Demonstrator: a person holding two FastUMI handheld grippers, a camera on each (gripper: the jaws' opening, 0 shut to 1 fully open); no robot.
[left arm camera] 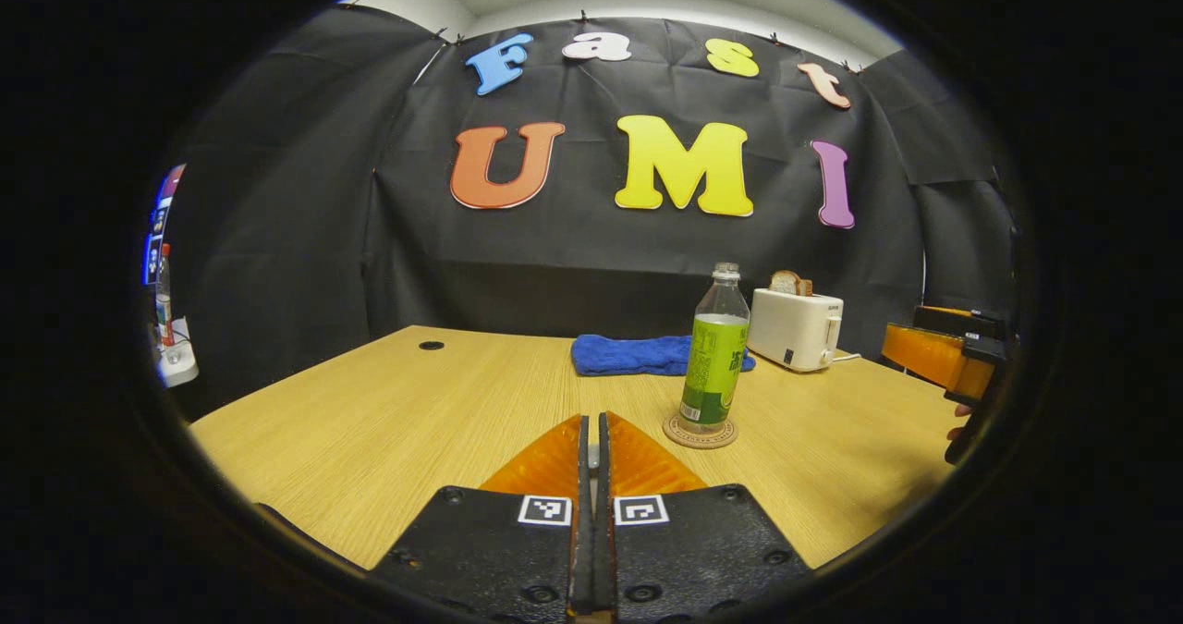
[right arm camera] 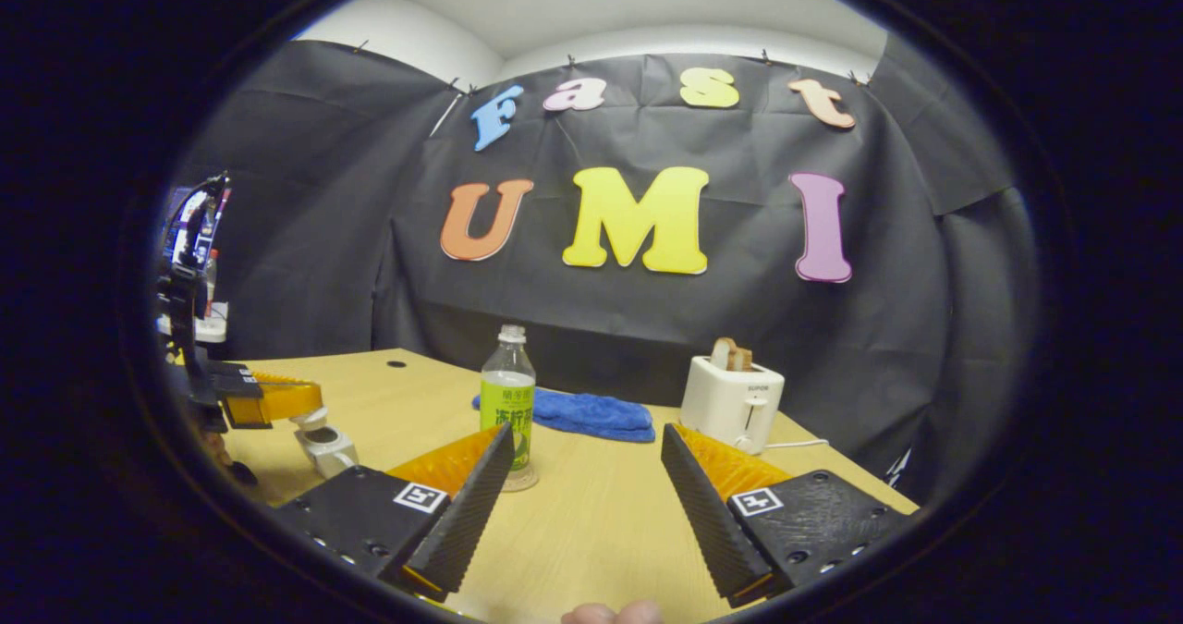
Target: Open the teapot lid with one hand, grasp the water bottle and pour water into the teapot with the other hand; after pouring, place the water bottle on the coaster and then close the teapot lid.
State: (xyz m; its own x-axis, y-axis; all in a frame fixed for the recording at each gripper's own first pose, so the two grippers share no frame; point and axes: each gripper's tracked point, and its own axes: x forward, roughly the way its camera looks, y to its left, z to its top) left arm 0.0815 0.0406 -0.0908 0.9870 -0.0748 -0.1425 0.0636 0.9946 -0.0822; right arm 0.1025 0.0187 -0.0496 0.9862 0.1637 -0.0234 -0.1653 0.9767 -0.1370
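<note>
Water bottle (left arm camera: 716, 351) stands upright on the coaster (left arm camera: 700, 433) at 1 o'clock in the left gripper view, so pouring looks done. Left gripper (left arm camera: 592, 439): jaws pressed together, and I can't tell if the lid is pinched; in the right gripper view it hovers at 9 o'clock just above the open teapot (right arm camera: 325, 446). Right gripper (right arm camera: 585, 476): spread wide, holding nothing, only lid closing left.
</note>
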